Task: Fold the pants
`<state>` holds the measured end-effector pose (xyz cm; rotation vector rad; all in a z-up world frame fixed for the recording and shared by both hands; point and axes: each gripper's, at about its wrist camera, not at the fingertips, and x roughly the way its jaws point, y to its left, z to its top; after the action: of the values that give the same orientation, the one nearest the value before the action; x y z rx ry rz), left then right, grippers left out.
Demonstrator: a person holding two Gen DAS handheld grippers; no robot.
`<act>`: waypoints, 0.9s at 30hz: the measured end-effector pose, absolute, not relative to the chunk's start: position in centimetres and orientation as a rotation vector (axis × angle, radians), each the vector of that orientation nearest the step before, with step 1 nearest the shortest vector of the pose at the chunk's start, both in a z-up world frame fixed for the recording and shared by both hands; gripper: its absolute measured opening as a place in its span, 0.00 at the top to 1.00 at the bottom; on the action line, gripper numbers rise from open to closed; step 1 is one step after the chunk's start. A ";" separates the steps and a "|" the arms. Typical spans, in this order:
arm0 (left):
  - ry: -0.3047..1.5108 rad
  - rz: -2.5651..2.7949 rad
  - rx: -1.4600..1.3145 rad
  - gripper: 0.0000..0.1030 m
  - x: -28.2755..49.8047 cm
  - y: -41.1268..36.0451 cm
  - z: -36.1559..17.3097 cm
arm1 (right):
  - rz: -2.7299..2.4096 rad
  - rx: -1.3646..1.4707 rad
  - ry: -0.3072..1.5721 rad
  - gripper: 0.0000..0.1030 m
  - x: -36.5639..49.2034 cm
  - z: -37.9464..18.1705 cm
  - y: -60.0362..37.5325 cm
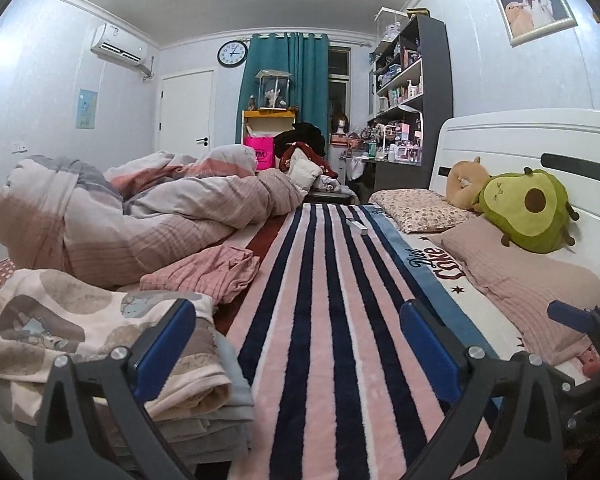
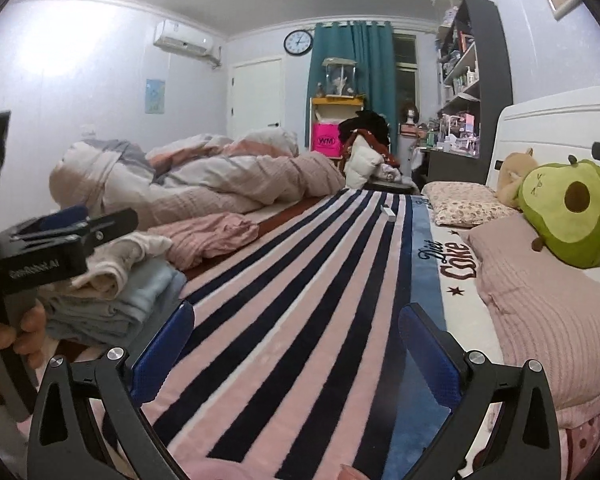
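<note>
A crumpled pink checked garment [image 1: 208, 272] [image 2: 208, 236] lies on the bed, left of the striped blanket [image 1: 332, 320] [image 2: 284, 320]. Nearer on the left stands a stack of folded clothes; a cream piece with a cartoon print [image 1: 80, 328] [image 2: 116, 260] lies on top. My left gripper [image 1: 296, 344] is open over the striped blanket with nothing between its blue pads; its left finger [image 1: 168, 340] is by the stack's edge. My right gripper [image 2: 300, 348] is open over the same blanket, empty. The right wrist view shows the left gripper [image 2: 80, 220] side-on beside the stack, held by a hand [image 2: 4, 344].
A bunched duvet [image 1: 120, 216] fills the bed's far left. Pillows [image 1: 520, 276] and a green avocado plush [image 1: 528, 208] lie along the white headboard [image 1: 520, 136] on the right. A small white object [image 1: 358, 226] rests far up the blanket. Shelves [image 1: 412, 92] stand beyond the bed.
</note>
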<state>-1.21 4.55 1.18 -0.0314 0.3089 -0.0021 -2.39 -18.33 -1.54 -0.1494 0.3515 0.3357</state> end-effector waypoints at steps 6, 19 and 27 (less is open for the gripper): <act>0.324 -0.012 -0.050 0.02 -1.3 5.1 0.3 | 0.307 -0.124 0.338 0.01 -2.7 -1.5 -18.8; 0.324 -0.022 -0.056 0.02 -1.2 4.8 -0.1 | 0.265 -0.124 0.346 0.01 -2.7 -1.6 -18.6; 0.315 -0.021 -0.059 0.02 -1.4 4.7 0.0 | 0.270 -0.093 0.347 0.01 -2.6 -1.5 -19.3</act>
<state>-1.45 4.69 -0.02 -0.0585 0.3147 -0.0211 -2.60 -19.28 -1.55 -0.0928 0.3465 0.2696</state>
